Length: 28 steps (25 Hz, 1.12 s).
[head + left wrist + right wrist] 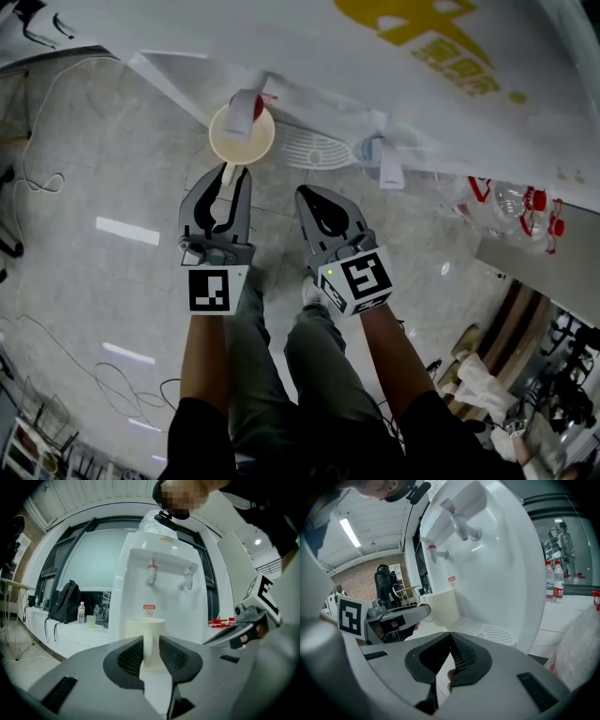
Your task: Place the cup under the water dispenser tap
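Observation:
A cream mug [242, 139] stands on the dispenser's drip tray [317, 150], directly under the red-capped tap [253, 105]. My left gripper [228, 171] reaches level toward it. In the left gripper view the mug's handle [147, 644] sits between the two pads, with a thin gap on the right side, so the jaws are open around it. My right gripper [305, 192] hovers beside the left one, to the right of the mug, shut and empty. In the right gripper view its tips [451, 634] meet, with the mug [443, 607] and left gripper [398, 616] ahead at the left.
The white water dispenser [164, 597] has a second, pale tap [386, 159] to the right of the red one. Wrapped water bottles [525, 206] lie at the right. Cables [37, 178] trail over the tiled floor on the left. A black backpack [65, 602] rests on a ledge.

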Available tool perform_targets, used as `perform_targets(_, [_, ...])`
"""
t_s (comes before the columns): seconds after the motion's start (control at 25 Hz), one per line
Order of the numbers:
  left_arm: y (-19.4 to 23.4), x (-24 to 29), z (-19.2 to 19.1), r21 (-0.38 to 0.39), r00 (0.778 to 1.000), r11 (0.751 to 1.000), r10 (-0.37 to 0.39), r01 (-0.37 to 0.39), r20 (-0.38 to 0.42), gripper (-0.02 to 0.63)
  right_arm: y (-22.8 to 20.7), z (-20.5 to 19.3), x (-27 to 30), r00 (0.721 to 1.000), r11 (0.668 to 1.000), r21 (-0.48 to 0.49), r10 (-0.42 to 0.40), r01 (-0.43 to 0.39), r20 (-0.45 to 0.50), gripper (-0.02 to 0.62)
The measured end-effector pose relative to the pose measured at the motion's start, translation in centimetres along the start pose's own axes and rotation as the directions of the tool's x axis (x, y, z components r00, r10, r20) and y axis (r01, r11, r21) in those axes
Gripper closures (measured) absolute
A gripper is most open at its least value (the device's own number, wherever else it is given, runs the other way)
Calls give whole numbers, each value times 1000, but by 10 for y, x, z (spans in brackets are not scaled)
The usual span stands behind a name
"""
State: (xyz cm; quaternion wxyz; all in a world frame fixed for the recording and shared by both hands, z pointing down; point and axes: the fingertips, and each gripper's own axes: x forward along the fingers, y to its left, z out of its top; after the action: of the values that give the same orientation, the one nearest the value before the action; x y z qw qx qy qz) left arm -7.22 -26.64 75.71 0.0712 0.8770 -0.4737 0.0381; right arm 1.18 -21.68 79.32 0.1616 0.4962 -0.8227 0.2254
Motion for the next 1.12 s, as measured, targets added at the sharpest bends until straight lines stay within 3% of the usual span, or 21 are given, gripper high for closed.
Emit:
perform_targets(0.04, [-1,0,0,7,1000,1000,-3,3,-3,494,0,0,0,1000,1000,0,-1,1,1,581])
perform_targets(0.2, [-2,0,-1,13,1000,1000,-5,5,-9,511,0,0,-2,1000,1000,-1,-3,3,1,581])
perform_targets(0.68, [-10,-1,-4,33,1000,999,-30,30,-8,393,4,-6,-2,1000,1000,-22,1,-1,-18,581])
perform_targets(0.96, [-4,-6,-5,20,1000,1000,-20,20,-8,359,6,-3,0,1000,1000,-24,-2,1,-10,581])
perform_targets(1.12, [2,-14,2,19,1000,1000,2,-1,-16,351,6,5,-5,1000,1000,22,1,-1,11,580])
